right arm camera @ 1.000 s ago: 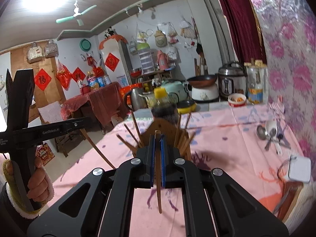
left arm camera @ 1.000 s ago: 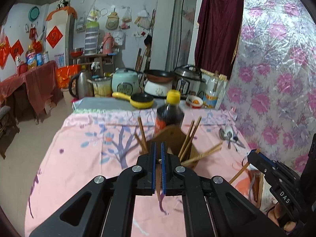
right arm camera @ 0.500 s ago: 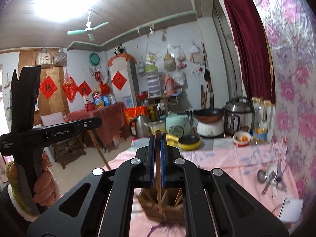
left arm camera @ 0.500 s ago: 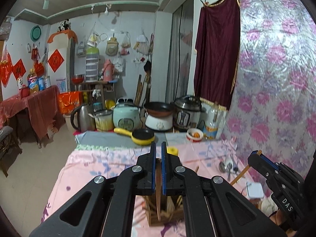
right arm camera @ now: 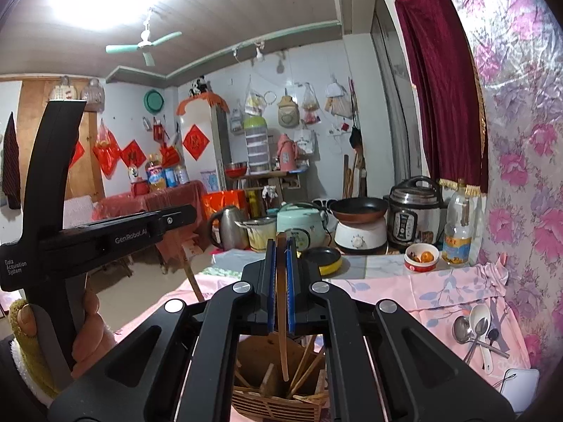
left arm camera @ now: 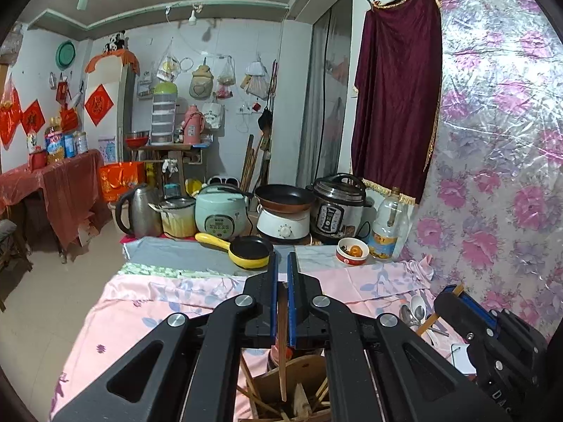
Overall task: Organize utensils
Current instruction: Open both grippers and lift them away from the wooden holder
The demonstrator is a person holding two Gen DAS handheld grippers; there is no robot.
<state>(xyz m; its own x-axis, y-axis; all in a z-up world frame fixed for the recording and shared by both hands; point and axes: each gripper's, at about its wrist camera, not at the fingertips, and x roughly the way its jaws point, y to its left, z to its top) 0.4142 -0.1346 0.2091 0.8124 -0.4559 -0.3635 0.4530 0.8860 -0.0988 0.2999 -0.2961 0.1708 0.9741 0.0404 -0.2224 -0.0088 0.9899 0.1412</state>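
My left gripper (left arm camera: pixel 280 263) is shut on a wooden chopstick (left arm camera: pixel 282 351) that hangs down over the wooden utensil holder (left arm camera: pixel 292 397), which has several chopsticks in it. My right gripper (right arm camera: pixel 280 246) is shut on another wooden chopstick (right arm camera: pixel 282 334) that hangs into the same holder (right arm camera: pixel 278 383). The right gripper's body (left arm camera: pixel 489 344) shows at the left view's lower right, the left gripper's body (right arm camera: pixel 88 235) at the right view's left. Several spoons (right arm camera: pixel 476 327) lie on the pink cloth to the right.
A yellow pan (left arm camera: pixel 246 249), an orange-filled bowl (left arm camera: pixel 353 250), an oil bottle (left arm camera: pixel 388 232), a kettle (left arm camera: pixel 137 211), rice cookers (left arm camera: pixel 220 214) and a frying pan (left arm camera: pixel 283 198) stand at the table's far end. A white pad (right arm camera: pixel 520 383) lies at right.
Both grippers have risen and tilted up over the holder. The holder and dark bottle have dropped to the bottom of both views. The chopsticks stay gripped.
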